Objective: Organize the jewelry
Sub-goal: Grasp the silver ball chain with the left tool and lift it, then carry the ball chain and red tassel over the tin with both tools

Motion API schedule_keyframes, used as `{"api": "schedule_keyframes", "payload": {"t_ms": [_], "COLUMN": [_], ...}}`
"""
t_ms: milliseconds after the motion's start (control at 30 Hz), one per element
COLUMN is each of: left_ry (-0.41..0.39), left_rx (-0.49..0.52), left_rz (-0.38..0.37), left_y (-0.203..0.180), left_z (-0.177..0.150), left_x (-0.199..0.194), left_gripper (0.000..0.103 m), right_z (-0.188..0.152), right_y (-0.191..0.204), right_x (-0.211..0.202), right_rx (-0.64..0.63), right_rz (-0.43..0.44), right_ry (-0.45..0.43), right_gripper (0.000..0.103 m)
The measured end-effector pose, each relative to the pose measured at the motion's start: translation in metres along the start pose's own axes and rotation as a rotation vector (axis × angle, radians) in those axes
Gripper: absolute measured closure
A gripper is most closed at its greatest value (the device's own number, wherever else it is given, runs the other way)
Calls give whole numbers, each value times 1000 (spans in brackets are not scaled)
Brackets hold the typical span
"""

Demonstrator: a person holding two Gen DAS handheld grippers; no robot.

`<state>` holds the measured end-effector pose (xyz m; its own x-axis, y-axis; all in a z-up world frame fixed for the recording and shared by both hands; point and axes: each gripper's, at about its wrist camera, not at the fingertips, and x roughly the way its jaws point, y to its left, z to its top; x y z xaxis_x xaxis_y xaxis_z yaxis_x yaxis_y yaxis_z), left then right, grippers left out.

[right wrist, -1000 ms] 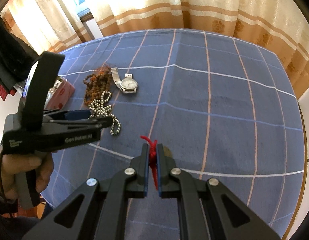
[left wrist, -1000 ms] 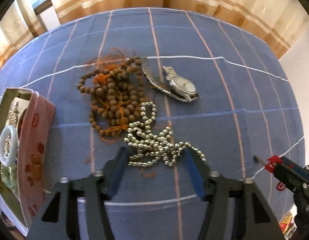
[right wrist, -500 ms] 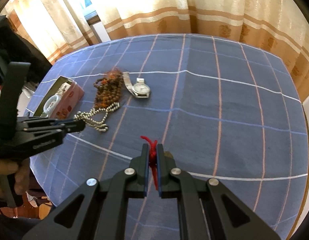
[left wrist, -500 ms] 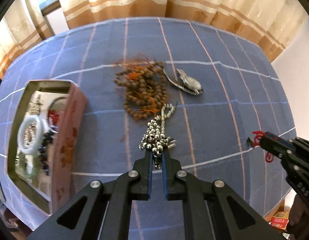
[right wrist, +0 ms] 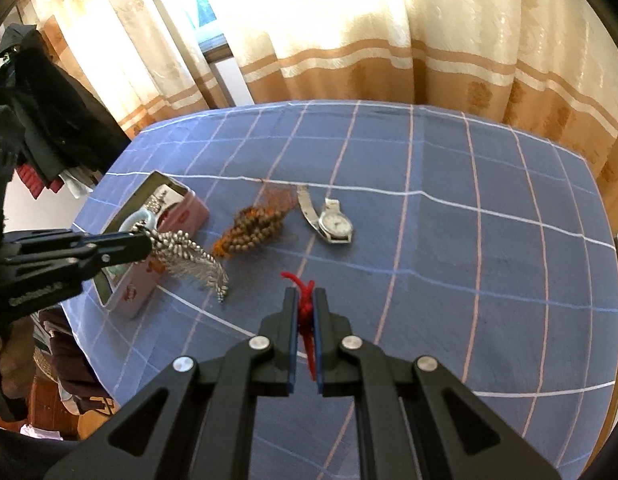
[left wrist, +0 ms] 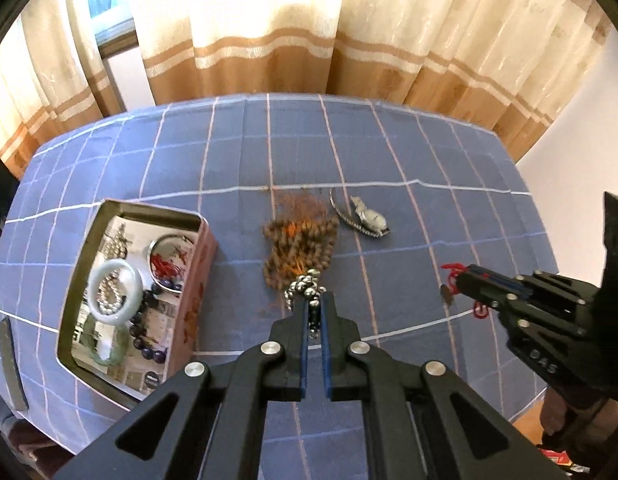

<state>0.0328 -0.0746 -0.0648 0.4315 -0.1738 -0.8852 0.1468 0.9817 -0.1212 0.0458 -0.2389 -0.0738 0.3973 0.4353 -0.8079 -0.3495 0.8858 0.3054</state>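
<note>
The left tool (left wrist: 315, 312) is clamping a silver bead chain (right wrist: 189, 258), which is dangling off its tip above the table (right wrist: 469, 240), just beside the open pink box (left wrist: 197, 280). The right tool (right wrist: 305, 308) is pinching a red cord (right wrist: 305, 300). A brown bead necklace (left wrist: 299, 244) and a wristwatch (right wrist: 335, 224) are lying farther off.

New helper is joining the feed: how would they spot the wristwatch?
On the blue checked tablecloth, look past the pink jewelry box and the brown wooden bead necklace. Right of the beads lies the wristwatch, the only piece with a white round dial and metal band.
</note>
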Motion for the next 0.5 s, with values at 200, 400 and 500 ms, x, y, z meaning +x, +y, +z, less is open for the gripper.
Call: {"api": "schedule_keyframes", "payload": {"t_ms": [200,400,500], "left_ry": [-10,-13,22], "left_rx": [0,-6,-3], "left_rz": [-10,-46,-51], "left_y": [9,18,22], "left_z": [0,0,-1], "left_x": [-13,-23,-17], "left_gripper": [99,99,99], "right_z": [1,2,1], "right_y": [7,12,14], "right_x": [2,3,5], "right_rx": [3,13,16], "right_rz": [9,17,22], "right_ry": [-8,-12,-12], "right_gripper": [94,94,94]}}
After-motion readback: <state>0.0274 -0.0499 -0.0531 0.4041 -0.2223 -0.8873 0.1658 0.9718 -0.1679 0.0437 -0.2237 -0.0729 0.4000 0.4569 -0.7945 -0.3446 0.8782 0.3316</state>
